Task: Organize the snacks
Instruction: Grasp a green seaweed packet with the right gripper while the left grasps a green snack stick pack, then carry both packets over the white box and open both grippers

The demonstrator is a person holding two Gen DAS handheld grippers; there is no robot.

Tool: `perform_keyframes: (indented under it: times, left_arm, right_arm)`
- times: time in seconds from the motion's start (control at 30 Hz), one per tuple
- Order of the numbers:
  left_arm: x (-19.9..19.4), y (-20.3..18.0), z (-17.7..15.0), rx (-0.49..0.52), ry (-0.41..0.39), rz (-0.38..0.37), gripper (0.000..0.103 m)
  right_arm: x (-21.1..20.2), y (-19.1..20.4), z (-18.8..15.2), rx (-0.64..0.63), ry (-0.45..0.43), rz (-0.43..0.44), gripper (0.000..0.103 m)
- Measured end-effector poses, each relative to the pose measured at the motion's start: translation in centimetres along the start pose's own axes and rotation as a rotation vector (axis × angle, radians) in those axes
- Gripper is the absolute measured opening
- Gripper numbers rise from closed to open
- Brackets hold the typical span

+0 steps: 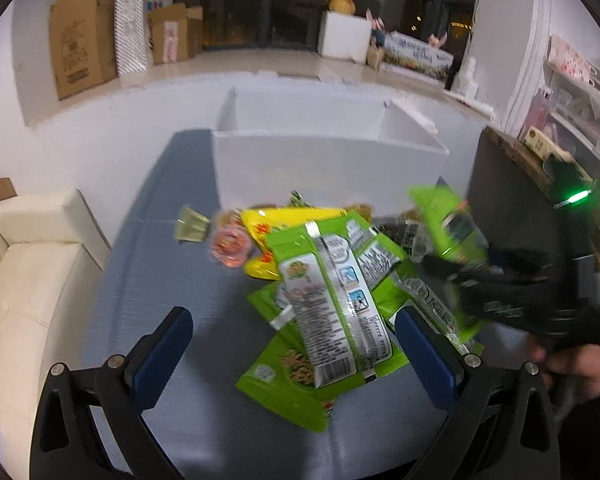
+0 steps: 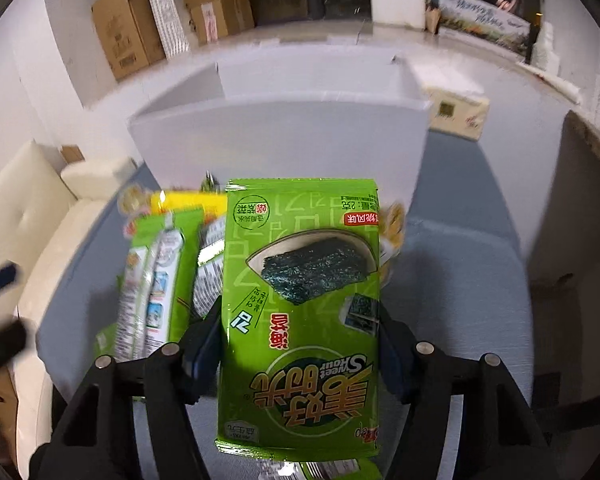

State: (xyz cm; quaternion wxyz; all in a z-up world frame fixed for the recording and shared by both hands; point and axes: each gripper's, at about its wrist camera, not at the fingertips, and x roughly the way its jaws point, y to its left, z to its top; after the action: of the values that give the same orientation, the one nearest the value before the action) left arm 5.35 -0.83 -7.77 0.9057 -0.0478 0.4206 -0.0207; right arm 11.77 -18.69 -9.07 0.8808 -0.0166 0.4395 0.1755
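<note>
While the right gripper (image 2: 300, 344) clamped a seaweed pack (image 2: 300, 300) above the table (image 2: 460, 280), the left gripper (image 1: 292, 340) gaped wide over the pile (image 1: 328, 288); a white box (image 1: 324, 160) stood at twelve o'clock.

This looks like a lived-in home room partly used for storage. A cream leather sofa (image 1: 24, 280) sits at nine o'clock beside the grey table (image 1: 148, 280). Cardboard boxes (image 1: 82, 38) lean on a window ledge at eleven o'clock, with dark night-time windows (image 1: 292, 0) at twelve. Clear shelving (image 1: 576, 100) stacked with packages stands at two o'clock.
</note>
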Motion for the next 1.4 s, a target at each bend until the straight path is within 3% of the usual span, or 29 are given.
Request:
perform_keyframes:
  times: [0.2, 0.5, 0.53, 0.6, 0.73, 0.87, 0.97, 1.1, 1.3, 1.33, 1.37, 1.4]
  left_arm:
    - [4.9, -2.1, 0.5, 0.002, 0.061, -0.019, 0.103]
    - [9.6, -2.6, 1.0, 0.014, 0.133, 0.069, 0.103]
    - [9.8, -2.5, 0.9, 0.012, 0.136, 0.064, 0.102]
    - [9.6, -2.1, 0.9, -0.002, 0.132, 0.03, 0.076]
    - [8.5, -1.5, 1.3, -0.006, 0.103, -0.018, 0.072]
    - [5.5, -0.8, 3.0, 0.007, 0.014, -0.04, 0.072]
    - [3.5, -0.3, 6.6, 0.021, -0.055, -0.057, 0.072]
    - [3.2, 0.2, 13.8, 0.031, -0.115, -0.044, 0.072]
    - [9.6, 0.4, 23.6, 0.078, -0.086, 0.033, 0.074]
    - [10.6, 0.6, 24.3, 0.081, -0.072, 0.03, 0.077]
    - [11.6, 0.8, 25.0, 0.086, -0.055, 0.042, 0.095]
    - [12.5, 1.0, 25.3, 0.1, -0.042, 0.068, 0.103]
  right_arm:
    - [-4.4, -0.1, -0.2, 0.02, -0.087, 0.002, 0.07]
    - [-6.6, -0.6, -1.3, 0.044, -0.117, 0.005, 0.07]
    - [-6.5, -0.5, -1.3, 0.043, -0.115, 0.002, 0.07]
    - [-6.4, -0.5, -1.5, 0.043, -0.11, 0.003, 0.07]
    - [-6.5, -0.4, -1.3, 0.04, -0.117, 0.006, 0.07]
    - [-6.9, -0.7, -0.7, 0.046, -0.138, 0.01, 0.07]
    - [-7.3, -0.7, 1.7, 0.026, -0.181, -0.005, 0.07]
    - [-6.1, -1.3, 8.8, 0.055, -0.224, 0.007, 0.07]
    - [0.8, -2.1, 18.7, 0.084, -0.158, 0.028, 0.071]
    - [2.3, -2.6, 20.0, 0.092, -0.135, 0.035, 0.074]
    - [3.4, -2.9, 20.8, 0.106, -0.106, 0.032, 0.077]
    - [3.9, -3.2, 21.1, 0.118, -0.091, 0.022, 0.091]
